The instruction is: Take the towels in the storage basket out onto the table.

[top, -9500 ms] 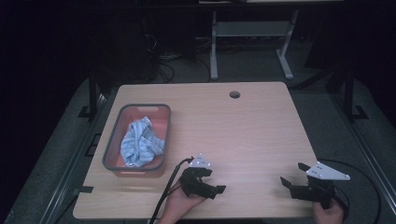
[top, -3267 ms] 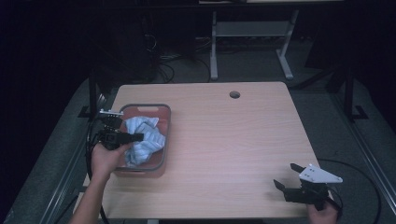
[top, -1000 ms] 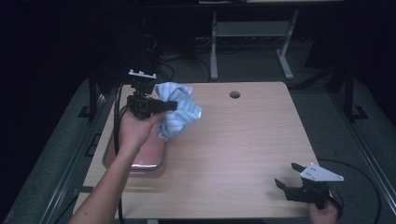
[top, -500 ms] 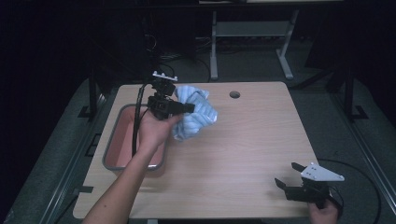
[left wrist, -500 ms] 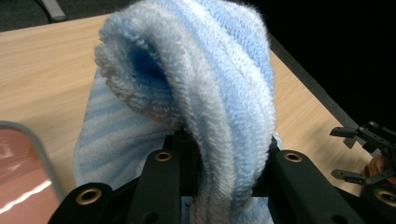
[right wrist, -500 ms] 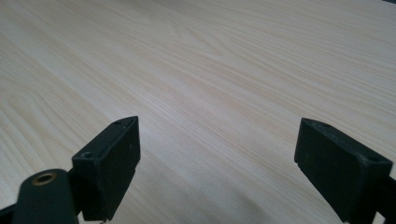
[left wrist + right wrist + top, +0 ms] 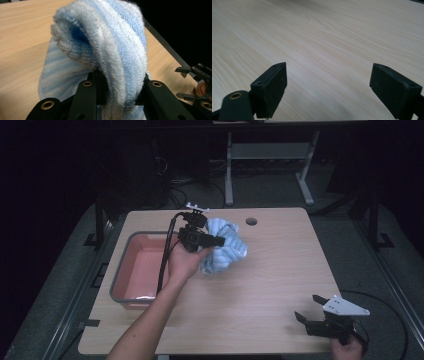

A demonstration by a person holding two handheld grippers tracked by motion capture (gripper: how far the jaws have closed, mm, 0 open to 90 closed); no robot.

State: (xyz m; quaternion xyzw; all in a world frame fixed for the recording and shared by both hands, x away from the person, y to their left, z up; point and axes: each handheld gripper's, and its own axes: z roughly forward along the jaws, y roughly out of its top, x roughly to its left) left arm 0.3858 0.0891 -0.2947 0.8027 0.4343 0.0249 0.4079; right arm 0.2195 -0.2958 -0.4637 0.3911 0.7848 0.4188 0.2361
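a: blue-and-white striped terry towel [image 7: 224, 251], bunched up, hangs in the air over the middle of the pale wooden table [image 7: 260, 285], just right of the pink plastic tub with the grey rim [image 7: 116, 280].

b: who has it?

a: left gripper [image 7: 216, 240]. its jaws are clamped on a thick fold of the towel [image 7: 110, 57], as its own view makes plain.

b: and the other one?

a: right gripper [image 7: 306, 313] sits low at the near right corner, well apart from the cloth, jaws spread wide over bare wood [image 7: 324, 45].

b: so how far along?

a: the towel is out of the tub, which looks empty apart from a pale bit at its near end. i'd judge that setting it down and spreading it on the table is what remains.
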